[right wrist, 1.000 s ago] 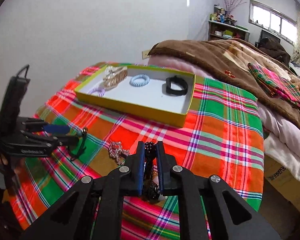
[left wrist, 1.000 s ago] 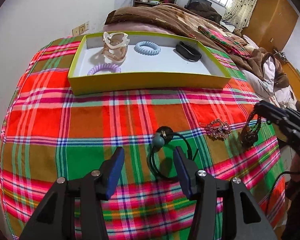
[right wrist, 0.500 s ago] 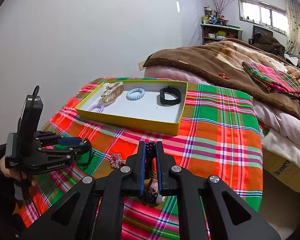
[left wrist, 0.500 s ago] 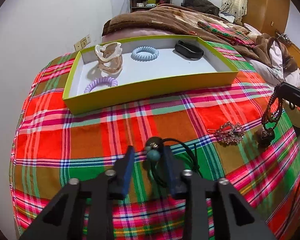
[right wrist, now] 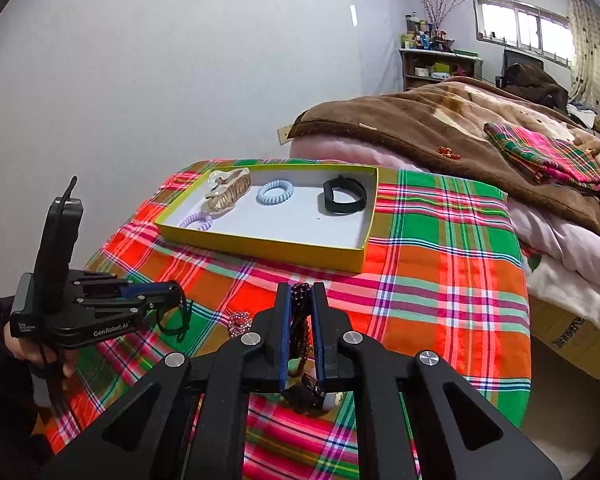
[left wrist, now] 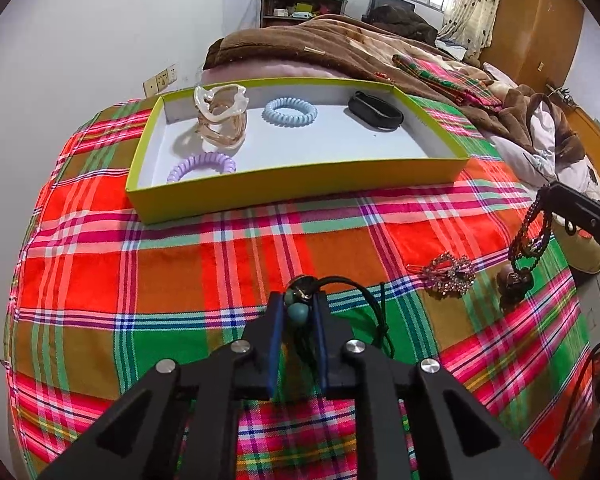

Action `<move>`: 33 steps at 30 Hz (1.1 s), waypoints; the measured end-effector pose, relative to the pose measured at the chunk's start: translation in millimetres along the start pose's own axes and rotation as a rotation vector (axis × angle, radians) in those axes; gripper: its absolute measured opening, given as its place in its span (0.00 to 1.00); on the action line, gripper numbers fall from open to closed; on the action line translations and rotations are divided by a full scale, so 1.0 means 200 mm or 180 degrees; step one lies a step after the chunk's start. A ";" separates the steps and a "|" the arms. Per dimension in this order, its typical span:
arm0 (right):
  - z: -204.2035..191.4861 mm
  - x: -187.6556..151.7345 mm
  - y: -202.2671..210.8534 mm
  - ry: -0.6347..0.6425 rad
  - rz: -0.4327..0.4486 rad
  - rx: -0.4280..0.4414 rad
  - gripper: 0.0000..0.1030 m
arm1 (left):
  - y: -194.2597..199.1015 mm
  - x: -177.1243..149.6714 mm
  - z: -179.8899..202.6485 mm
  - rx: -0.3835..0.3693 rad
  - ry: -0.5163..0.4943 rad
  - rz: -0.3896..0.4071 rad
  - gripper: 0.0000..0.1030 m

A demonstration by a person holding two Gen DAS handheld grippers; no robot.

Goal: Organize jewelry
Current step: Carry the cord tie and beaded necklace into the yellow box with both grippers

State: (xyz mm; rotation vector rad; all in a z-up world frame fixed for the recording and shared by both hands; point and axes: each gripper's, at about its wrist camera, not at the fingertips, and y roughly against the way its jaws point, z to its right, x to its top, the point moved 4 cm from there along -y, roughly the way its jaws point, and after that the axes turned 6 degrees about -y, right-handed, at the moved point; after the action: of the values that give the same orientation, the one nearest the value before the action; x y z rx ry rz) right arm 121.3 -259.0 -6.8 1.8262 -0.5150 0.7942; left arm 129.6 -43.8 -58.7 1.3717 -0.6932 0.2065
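Having just been closing on the black cord hair tie (left wrist: 342, 312), left gripper (left wrist: 298, 314) now pinching its teal bead between the pads, cord loop trailing rightward on the plaid-covered counter (left wrist: 148, 280). Lying ahead and slightly left, long side facing: the yellow tray (left wrist: 300, 184), nearer this hand. Further right, rhinestone clip (left wrist: 448, 274) resting loose. Right gripper (right wrist: 300, 300) clamping the dark beaded necklace (right wrist: 300, 320), pendant dangling.

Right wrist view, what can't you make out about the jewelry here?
- Beaded necklace: mostly hidden between the right gripper fingers; pendant partly covered.
- Sparkly hair clip: half behind the gripper.
- Black cord: the left gripper hides its beads.
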 end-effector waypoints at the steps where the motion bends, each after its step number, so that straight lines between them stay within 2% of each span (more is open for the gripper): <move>1: 0.00 0.00 0.00 -0.0002 0.0000 0.0002 0.09 | 0.01 0.00 0.00 -0.0013 0.0009 0.0005 0.15; 16: -0.05 0.07 0.02 0.0007 0.0084 -0.0011 0.09 | 0.13 0.09 -0.05 -0.0126 0.0153 0.0212 0.15; 26: -0.08 0.21 -0.04 -0.0023 0.0155 -0.0031 0.09 | 0.18 0.30 -0.08 -0.0134 0.0138 0.0417 0.15; 33: -0.08 0.33 -0.19 -0.0057 0.0089 -0.0064 0.09 | 0.11 0.45 -0.11 -0.0147 0.0142 0.0446 0.15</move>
State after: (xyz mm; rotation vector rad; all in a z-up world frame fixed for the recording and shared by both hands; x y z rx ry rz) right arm 187.1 -229.4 20.6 1.8125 -0.5592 0.7895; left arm 196.6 -41.9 9.8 1.2720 -0.7530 0.3296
